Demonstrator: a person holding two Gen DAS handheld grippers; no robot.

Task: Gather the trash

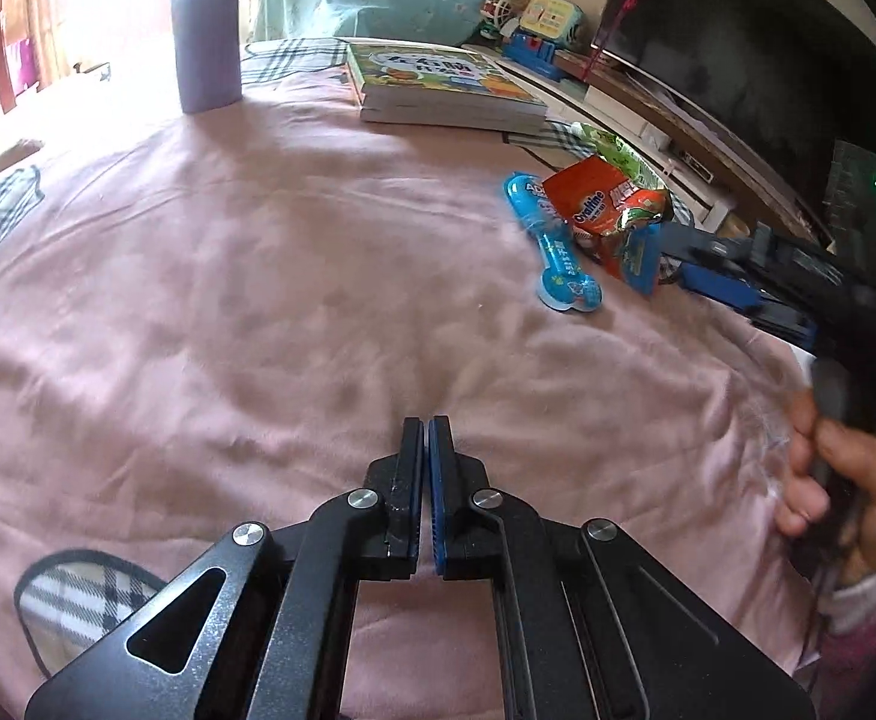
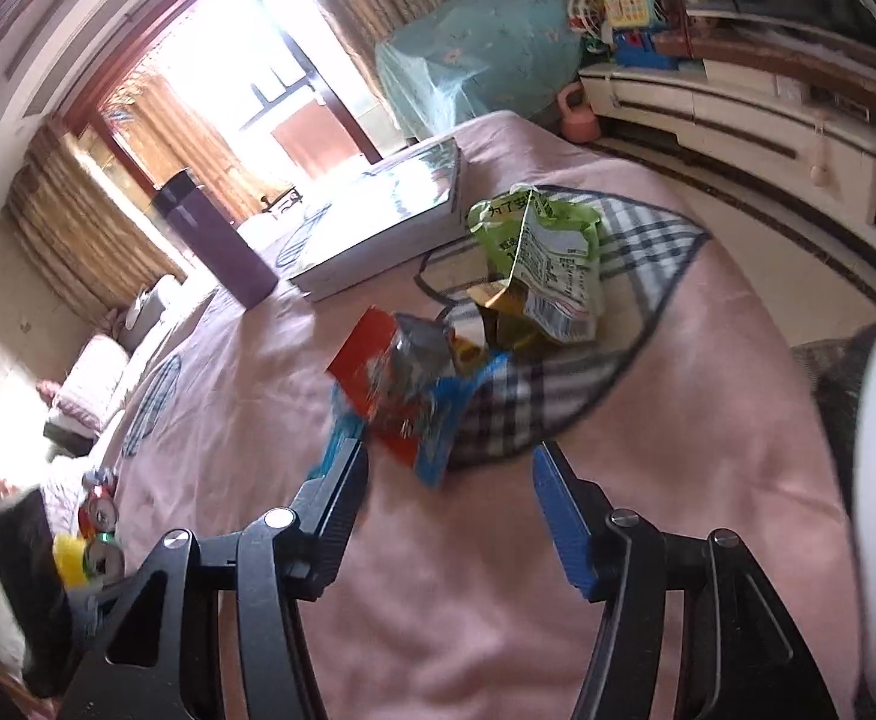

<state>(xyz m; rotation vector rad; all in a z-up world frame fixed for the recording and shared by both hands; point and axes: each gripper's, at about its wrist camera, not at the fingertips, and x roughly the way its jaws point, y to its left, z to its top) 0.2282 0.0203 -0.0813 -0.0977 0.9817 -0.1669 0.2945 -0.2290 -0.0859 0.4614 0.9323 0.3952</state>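
A pile of wrappers lies on the pink tablecloth (image 1: 258, 300): an orange Ovaltine packet (image 1: 588, 207), a blue wrapper (image 1: 558, 246) and a green bag (image 1: 612, 150). In the right wrist view the orange packet (image 2: 378, 372), a blue wrapper (image 2: 456, 420) and the green bag (image 2: 546, 258) lie just ahead of my right gripper (image 2: 450, 468), which is open and empty. The right gripper also shows in the left wrist view (image 1: 672, 252), reaching the pile from the right. My left gripper (image 1: 426, 438) is shut and empty, over bare cloth well short of the pile.
A purple bottle (image 1: 207, 24) and stacked books (image 1: 444, 84) stand at the far side. A TV (image 1: 756, 48) and a white cabinet (image 2: 738, 114) are to the right. Cans (image 2: 99, 534) sit at the left table edge.
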